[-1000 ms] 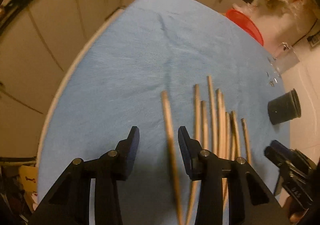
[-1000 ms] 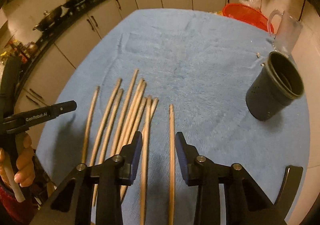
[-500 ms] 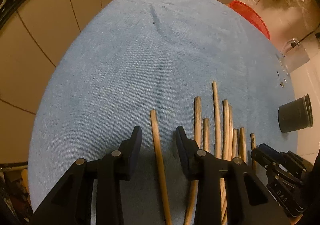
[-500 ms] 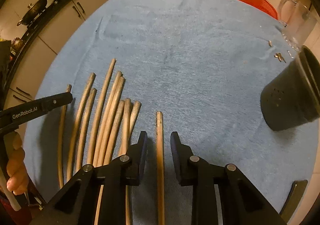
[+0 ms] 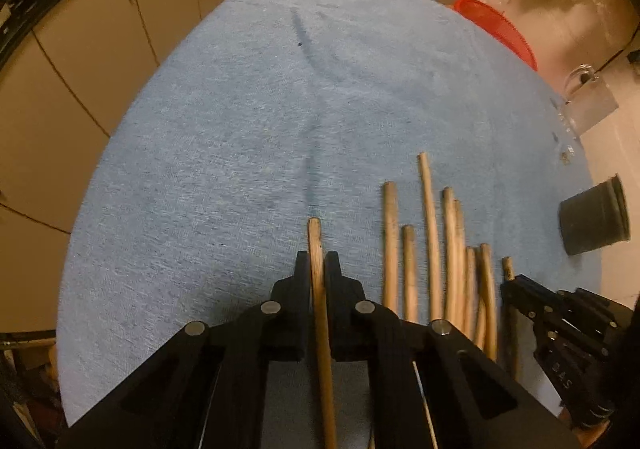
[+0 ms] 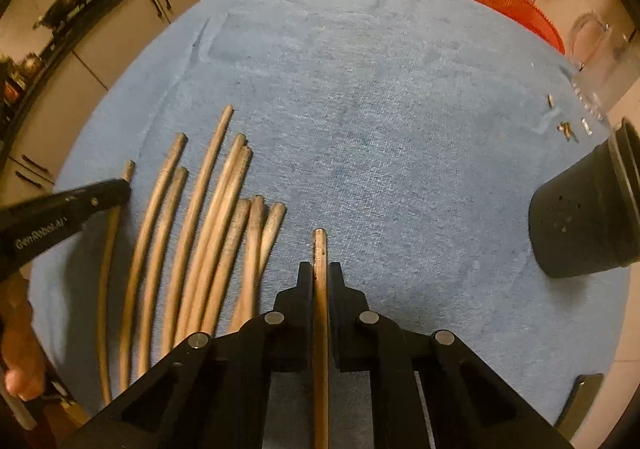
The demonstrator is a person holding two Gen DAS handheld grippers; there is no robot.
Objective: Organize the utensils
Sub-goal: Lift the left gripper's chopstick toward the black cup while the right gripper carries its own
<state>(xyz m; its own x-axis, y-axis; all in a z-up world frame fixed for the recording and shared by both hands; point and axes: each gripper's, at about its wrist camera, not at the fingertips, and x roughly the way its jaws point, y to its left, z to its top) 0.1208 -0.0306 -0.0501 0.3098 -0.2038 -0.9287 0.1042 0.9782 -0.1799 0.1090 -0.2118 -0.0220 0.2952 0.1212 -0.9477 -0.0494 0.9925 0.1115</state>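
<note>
**Both jaws clamped, 1 chopstick each**

Jaws pressed together on both tools, each pinching a single wooden stick. Left gripper (image 5: 317,269) pinching the leftmost chopstick (image 5: 320,289), tip poking out just ahead of the fingertips, shaft running back between the fingers. Right gripper (image 6: 320,277) likewise pinching the rightmost chopstick (image 6: 320,289), tip just ahead of the jaws. Cannot tell whether either stick is off the blue cloth (image 6: 360,109) yet.

Remaining chopsticks (image 6: 208,241) lying loose in a fan on the cloth, to the left of the right jaws and to the right of the left jaws, between the 2 tools. Black holder cup (image 6: 580,217) standing well off to the right of the right jaws, mouth tilted away in the fisheye.

Step in hand, by judgement: grasp done on 2 outer sticks, carry to the cup next. Calls for lifting clear of the cloth, swinging each stick upright and lowering its end into the cup mouth without knocking the cup over.

Right view alone: cup's perforated wall close up, small bits of debris (image 6: 566,127) ahead-right, left tool's side. Left view alone: right tool's body (image 5: 560,329) at far right, cup (image 5: 592,221) small beyond it.
</note>
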